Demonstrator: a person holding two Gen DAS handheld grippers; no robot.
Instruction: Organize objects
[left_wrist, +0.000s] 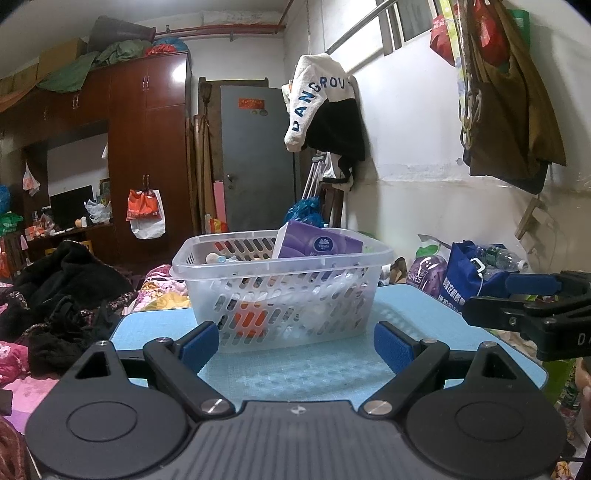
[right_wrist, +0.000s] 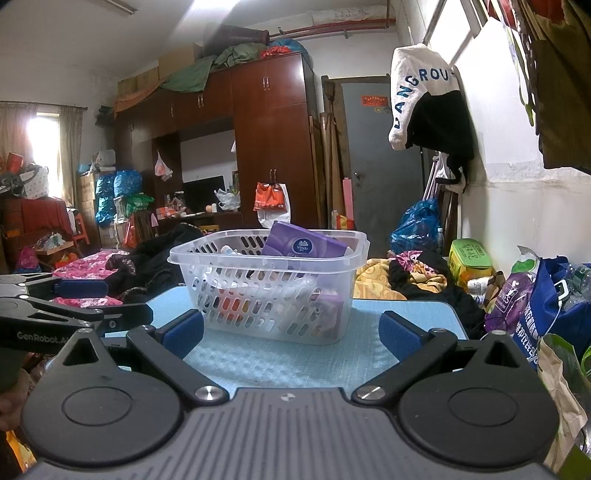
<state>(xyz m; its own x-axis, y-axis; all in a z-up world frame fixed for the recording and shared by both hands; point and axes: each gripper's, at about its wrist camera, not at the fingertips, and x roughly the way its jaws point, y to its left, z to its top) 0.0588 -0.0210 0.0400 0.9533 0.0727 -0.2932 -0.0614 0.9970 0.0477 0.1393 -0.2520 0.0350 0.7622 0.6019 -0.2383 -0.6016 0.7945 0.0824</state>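
Clear plastic basket (left_wrist: 282, 286) sits on blue counter (left_wrist: 295, 369), dead ahead of both grippers, long axis across view. Purple tissue pack (left_wrist: 317, 243) leans inside, top poking above rim; orange item low inside. Left gripper (left_wrist: 295, 345) fingers spread wide, empty, basket just beyond tips. Right gripper (right_wrist: 291, 334) likewise spread, empty, a bit right of the left one. Neither touches basket. Judgement: both about equally near; no loose object visible on counter.

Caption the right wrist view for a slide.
Open right tool faces a clear slotted plastic basket holding a purple tissue pack on the light-blue table.
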